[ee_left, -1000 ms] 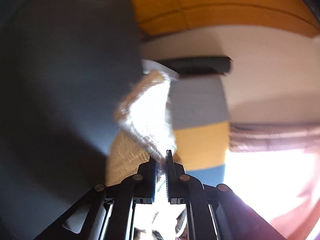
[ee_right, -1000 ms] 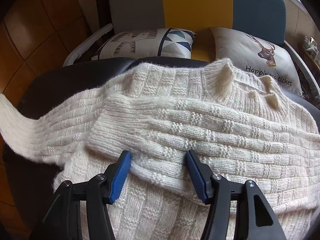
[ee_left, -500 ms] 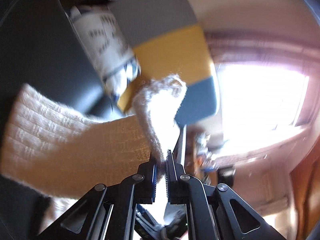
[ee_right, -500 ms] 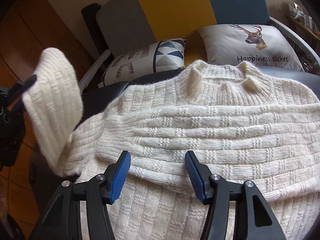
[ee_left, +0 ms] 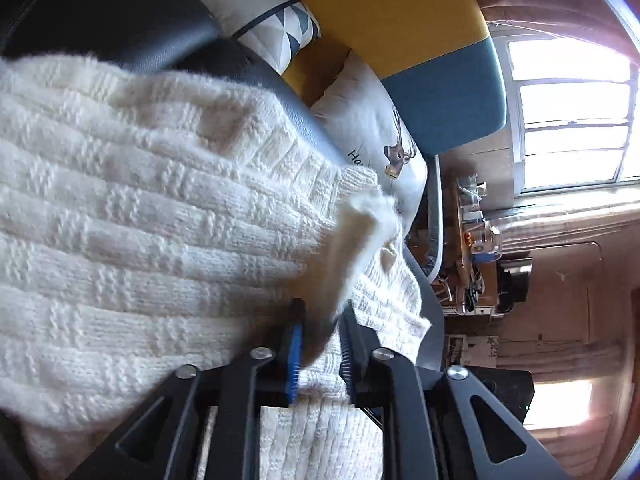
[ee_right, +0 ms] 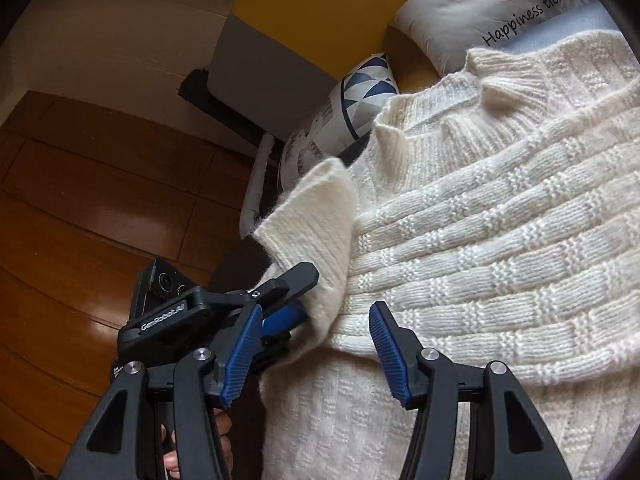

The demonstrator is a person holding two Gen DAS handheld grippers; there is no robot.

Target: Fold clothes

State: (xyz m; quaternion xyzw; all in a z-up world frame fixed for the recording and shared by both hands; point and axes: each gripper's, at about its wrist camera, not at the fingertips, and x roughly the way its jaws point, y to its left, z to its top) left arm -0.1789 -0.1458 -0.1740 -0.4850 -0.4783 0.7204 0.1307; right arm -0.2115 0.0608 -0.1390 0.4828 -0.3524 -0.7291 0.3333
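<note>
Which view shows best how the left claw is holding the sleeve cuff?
The right wrist view: it shows the left claw from the side, shut on the sleeve cuff over the sweater. The left wrist view shows only a blurred cuff rising between its own fingers.

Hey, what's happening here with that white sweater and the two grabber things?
A person is folding a cream knit sweater spread on a dark seat in front of a deer-print pillow. The left gripper is shut on the sleeve cuff and holds it over the sweater's body. The right gripper hovers open above the lower part of the sweater, holding nothing. The sleeve has not been laid flat yet.
</note>
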